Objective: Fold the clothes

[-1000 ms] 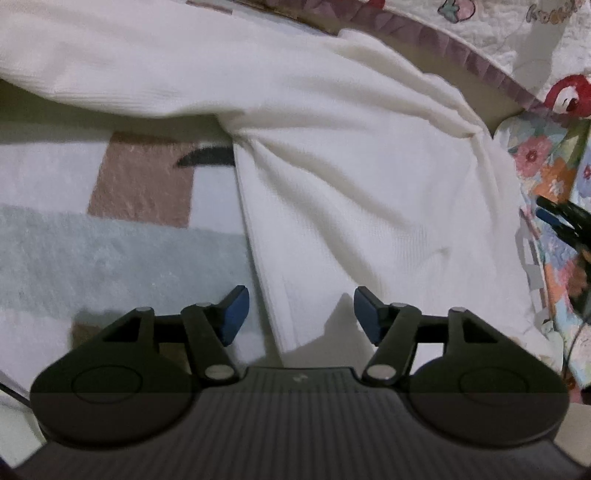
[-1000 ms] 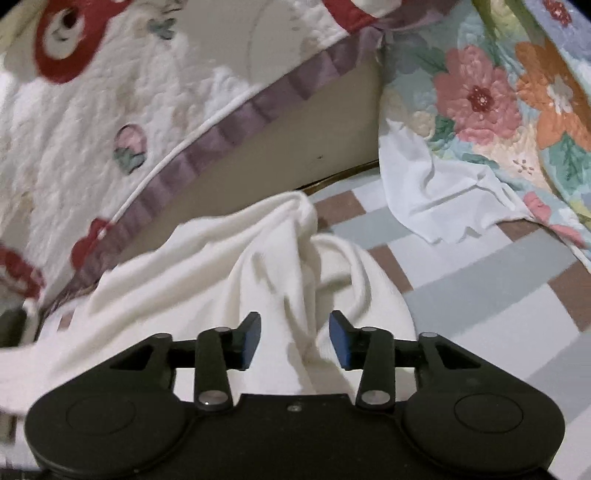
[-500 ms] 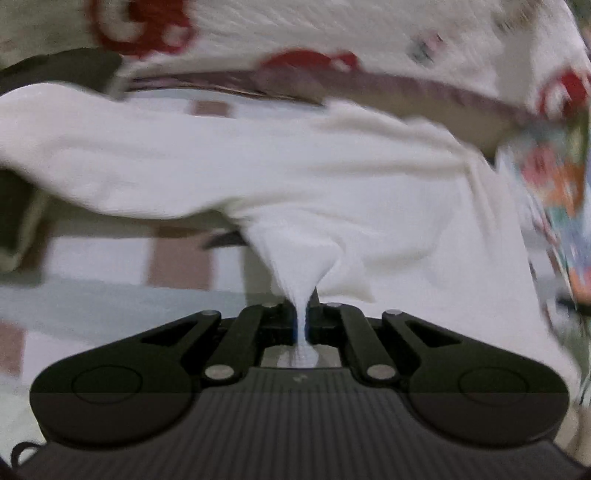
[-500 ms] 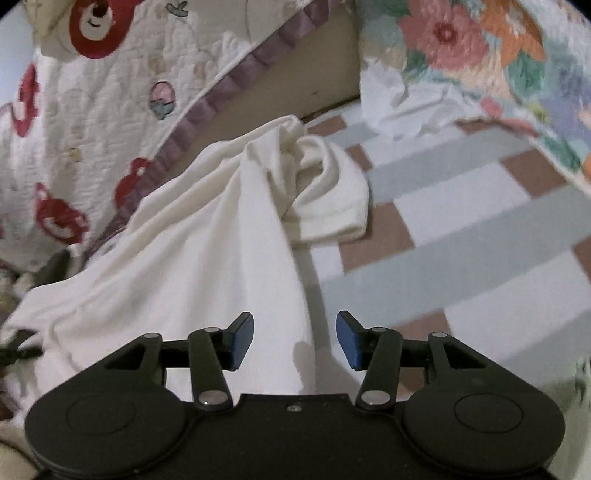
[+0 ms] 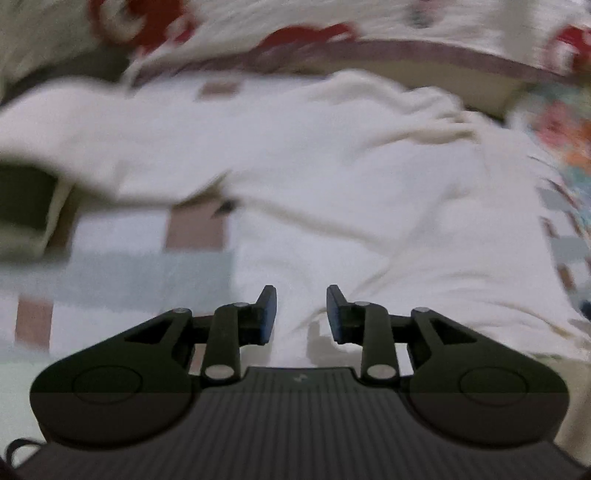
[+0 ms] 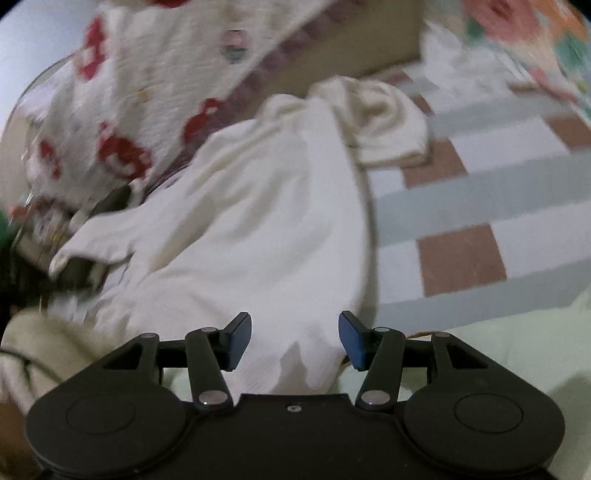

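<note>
A cream white knitted garment (image 5: 332, 177) lies spread and rumpled on a checked blanket (image 5: 122, 269). In the left wrist view my left gripper (image 5: 301, 314) is open just over the garment's near edge, with cloth showing between the fingers but not pinched. In the right wrist view the same garment (image 6: 258, 221) runs from the far bunched end to the near hem. My right gripper (image 6: 295, 339) is open over that near hem, holding nothing. Both views are blurred by motion.
A white quilt with red bear prints and a purple border (image 6: 122, 122) rises behind the garment. A floral quilt (image 6: 517, 22) lies at the far right. The checked blanket (image 6: 480, 221) extends right. A pale green cloth (image 6: 498, 350) lies near the right gripper.
My left gripper closed on the garment's edge half a second ago and has now opened, letting it go. My right gripper stayed open and drew back toward the near hem.
</note>
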`<action>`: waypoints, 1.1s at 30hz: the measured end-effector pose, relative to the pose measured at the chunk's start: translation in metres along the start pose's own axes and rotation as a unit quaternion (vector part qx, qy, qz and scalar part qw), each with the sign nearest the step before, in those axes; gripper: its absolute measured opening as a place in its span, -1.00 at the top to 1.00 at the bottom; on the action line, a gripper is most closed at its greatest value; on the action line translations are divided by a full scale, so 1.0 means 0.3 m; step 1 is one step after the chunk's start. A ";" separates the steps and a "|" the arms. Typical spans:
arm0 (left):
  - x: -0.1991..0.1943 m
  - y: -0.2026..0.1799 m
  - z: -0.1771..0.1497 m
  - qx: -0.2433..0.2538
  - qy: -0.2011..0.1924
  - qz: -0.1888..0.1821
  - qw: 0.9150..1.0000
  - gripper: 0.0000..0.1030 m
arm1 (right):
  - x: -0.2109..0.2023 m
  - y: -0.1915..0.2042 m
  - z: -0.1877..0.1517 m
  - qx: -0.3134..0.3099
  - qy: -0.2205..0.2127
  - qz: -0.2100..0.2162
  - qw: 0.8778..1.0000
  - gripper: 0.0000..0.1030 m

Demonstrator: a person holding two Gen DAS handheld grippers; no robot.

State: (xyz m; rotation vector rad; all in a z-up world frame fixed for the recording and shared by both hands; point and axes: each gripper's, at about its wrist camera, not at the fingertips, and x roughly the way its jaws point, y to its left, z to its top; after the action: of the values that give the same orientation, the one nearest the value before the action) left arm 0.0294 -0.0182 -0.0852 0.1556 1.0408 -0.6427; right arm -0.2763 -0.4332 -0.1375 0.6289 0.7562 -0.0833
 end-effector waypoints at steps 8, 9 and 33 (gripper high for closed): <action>0.014 -0.208 -0.008 0.149 0.108 -0.074 0.980 0.21 | -0.068 0.173 -0.106 -0.173 0.040 -0.039 0.983 -0.09; 0.025 -0.221 -0.022 0.162 0.119 -0.069 0.977 0.21 | -0.063 0.182 -0.122 -0.191 0.047 -0.046 0.979 -0.07; 0.090 -0.139 -0.125 0.217 0.144 -0.006 0.965 -0.19 | -0.074 0.242 -0.107 -0.267 -0.034 -0.111 0.957 0.76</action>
State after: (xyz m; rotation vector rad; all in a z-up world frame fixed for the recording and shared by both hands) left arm -0.0131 -0.0476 -0.1200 0.6429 1.1673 -0.8710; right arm -0.2913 -0.3593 -0.1042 0.0243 0.7395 -0.1007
